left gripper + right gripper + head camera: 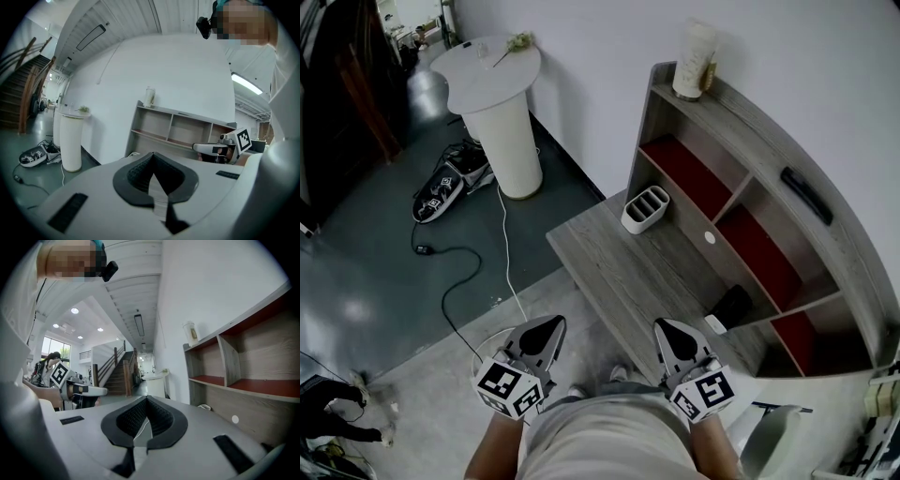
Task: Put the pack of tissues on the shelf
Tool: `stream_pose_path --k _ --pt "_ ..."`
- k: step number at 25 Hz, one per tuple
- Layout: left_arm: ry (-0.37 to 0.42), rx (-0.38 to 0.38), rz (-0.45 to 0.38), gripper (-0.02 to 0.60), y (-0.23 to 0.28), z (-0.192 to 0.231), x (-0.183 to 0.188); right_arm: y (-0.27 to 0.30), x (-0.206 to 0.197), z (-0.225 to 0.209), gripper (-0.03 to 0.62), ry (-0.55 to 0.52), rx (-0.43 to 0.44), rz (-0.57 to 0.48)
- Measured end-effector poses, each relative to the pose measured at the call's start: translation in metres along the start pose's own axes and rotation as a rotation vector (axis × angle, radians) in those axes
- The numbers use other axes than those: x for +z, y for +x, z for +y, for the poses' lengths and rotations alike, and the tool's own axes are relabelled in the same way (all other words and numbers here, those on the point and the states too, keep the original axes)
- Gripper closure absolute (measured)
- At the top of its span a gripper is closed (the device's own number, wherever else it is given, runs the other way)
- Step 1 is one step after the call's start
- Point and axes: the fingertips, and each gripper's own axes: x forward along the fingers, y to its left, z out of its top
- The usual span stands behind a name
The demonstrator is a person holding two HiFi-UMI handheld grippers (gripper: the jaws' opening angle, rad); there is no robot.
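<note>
Grey wood-grain desk point(619, 272) stretched ahead of both claws, backed by a shelf point(741, 122) with red-lined bays against a white wall point(609, 94). Far to the left of the left claw point(549, 328) stood a white pedestal table point(492, 84), with a cable point(459, 272) trailing over the dark floor below it.

The left claw and the right claw point(667, 330) hung at the desk's near edge, each with its jaws together and nothing between them. What I took for the tissues, a pale upright pack point(694, 58), stood on the shelf's top board, far ahead of and above the right claw. If so, it was already on the shelf.

Any reach for it would call for parting the jaws well before arrival and coming in level at its middle. A soft pack probably wants a light squeeze, and it would need to stay upright. A white caddy point(645, 208) sat ahead of the right claw, and a dark object point(732, 305) lay just ahead to its right. Both looked easy to clip on the way.
</note>
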Motion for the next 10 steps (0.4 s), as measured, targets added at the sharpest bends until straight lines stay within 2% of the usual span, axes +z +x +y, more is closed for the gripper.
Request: stream_pose_path --k 10 --pt "0.016 -0.012 -0.002 0.567 0.0075 -0.0066 -0.0004 -0.0028 -0.0072 -0.0025 0.566 0.012 -0.006 0.008"
